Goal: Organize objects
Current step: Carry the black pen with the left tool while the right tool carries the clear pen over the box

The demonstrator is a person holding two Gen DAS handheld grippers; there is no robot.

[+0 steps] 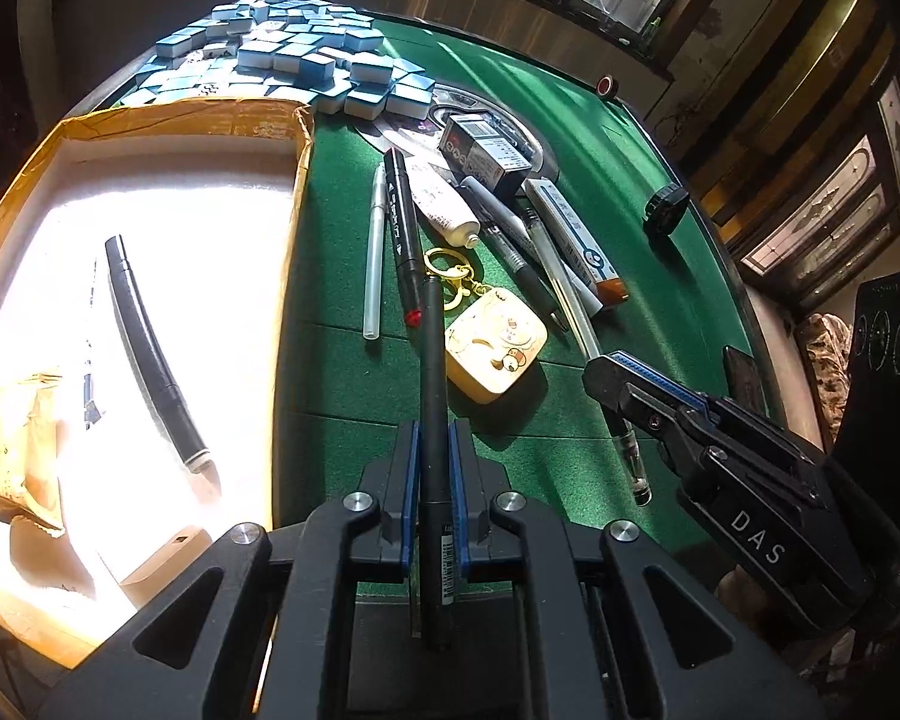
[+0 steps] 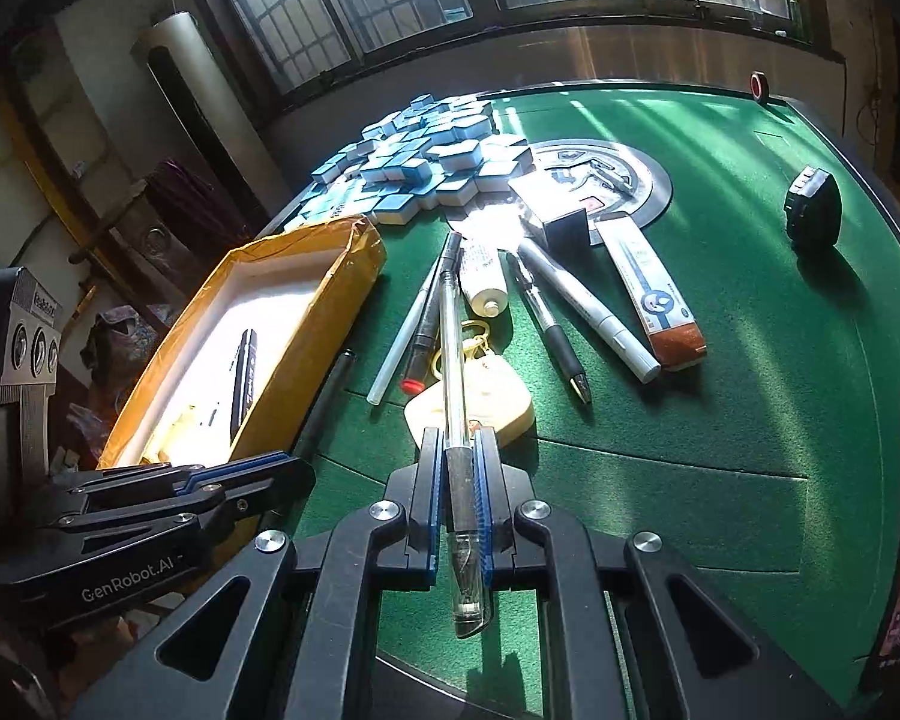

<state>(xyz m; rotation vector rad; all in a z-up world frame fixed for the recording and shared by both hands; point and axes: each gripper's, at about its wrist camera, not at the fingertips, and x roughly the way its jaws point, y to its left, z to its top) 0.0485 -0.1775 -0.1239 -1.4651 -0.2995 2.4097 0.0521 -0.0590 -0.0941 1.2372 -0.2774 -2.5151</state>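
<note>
Legible markings: "DAS" in white on the right gripper (image 1: 606,375) body; "GenRobot.AI" in white on the left gripper (image 2: 288,471) body. Print on the pen barcode label, tube and boxes is unreadable.

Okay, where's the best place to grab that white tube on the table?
Take the white tube across its round body, just behind the cap, coming down from above. It lies flat, cap toward the camera, with the black marker close on its left, so the tongs should straddle it narrowly.

matt green felt table (image 2: 720,360), glossy plastic tiles (image 1: 306,60), brown cardboard box (image 1: 150,120), clear plastic pen (image 2: 453,348)
</note>
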